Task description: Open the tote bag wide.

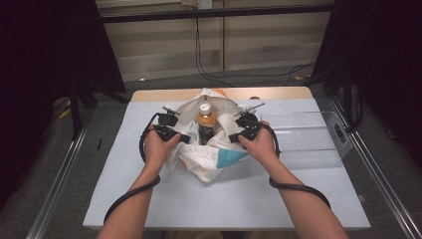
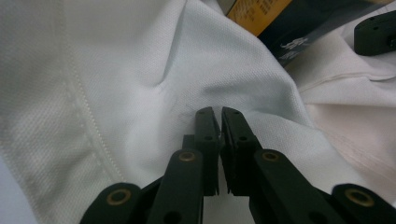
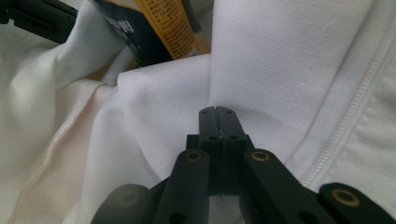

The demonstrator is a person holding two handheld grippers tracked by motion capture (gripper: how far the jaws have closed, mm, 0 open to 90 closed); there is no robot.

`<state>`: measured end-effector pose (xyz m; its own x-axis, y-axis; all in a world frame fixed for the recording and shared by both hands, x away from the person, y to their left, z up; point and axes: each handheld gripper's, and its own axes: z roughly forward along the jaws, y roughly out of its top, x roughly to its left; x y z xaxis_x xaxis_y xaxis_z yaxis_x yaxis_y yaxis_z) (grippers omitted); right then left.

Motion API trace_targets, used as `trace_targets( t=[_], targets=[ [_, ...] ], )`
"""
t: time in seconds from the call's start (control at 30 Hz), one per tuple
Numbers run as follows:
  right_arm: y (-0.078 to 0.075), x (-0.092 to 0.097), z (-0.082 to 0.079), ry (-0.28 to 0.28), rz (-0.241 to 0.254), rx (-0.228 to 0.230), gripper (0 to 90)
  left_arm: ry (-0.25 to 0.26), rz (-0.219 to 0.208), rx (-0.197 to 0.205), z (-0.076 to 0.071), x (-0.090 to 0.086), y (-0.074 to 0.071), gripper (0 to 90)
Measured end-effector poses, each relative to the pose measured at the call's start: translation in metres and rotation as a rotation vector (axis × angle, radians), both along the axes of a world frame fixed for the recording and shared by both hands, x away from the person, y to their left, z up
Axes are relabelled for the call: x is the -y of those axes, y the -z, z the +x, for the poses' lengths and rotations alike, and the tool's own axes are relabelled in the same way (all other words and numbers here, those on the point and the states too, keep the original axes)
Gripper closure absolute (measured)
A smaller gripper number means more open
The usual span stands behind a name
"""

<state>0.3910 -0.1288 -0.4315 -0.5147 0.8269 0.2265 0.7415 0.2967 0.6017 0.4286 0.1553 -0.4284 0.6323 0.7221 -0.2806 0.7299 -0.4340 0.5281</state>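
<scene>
We have a white cloth bag (image 1: 206,152) lying near the middle of the worktop (image 1: 124,194), with a bottle (image 1: 204,122) of orange drink standing upright inside its open mouth, and a clear plastic bin (image 1: 318,137) just to the right of it. The left gripper (image 1: 183,138) sits at the left edge of the bag's opening and the right gripper (image 1: 234,137) at the right edge, so the 2 face each other across the bottle. In the left gripper view the jaws stand almost together with only a narrow slit between them, and the fabric (image 2: 140,79) seems pinched there; in the right gripper view the jaws are fully closed with a fold of fabric (image 3: 261,56) drawn into their tips. We judge the bag to be soft, limp and light, so it will sag and crease wherever it is not held (the stitched hems look like the firmest places to hold). The bottle is the heavy, rigid part, and its smooth label could slide against the cloth, so we would keep both edges gripped evenly and lift gently.
</scene>
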Motion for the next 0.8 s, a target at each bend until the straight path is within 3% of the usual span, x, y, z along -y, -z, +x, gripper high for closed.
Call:
trace_targets(
  t=[0.3, 0.37, 0.5, 0.8],
  targets=[
    [0.007, 0.001, 0.0, 0.008, 0.005, -0.01, 90.0, 0.0, 0.014, -0.006, -0.002, 0.0, 0.007, 86.1],
    [0.009, 0.001, 0.0, 0.006, 0.008, -0.006, 90.0, -0.01, 0.001, -0.008, -0.002, -0.001, 0.009, 86.1],
    [0.008, 0.001, 0.0, 0.012, 0.007, -0.008, 90.0, 0.01, 0.015, -0.006, -0.002, -0.002, 0.007, 86.1],
    [-0.002, 0.002, 0.001, 0.008, 0.013, -0.002, 85.9, 0.003, 0.014, -0.001, -0.002, -0.006, -0.003, 82.7]
  ],
)
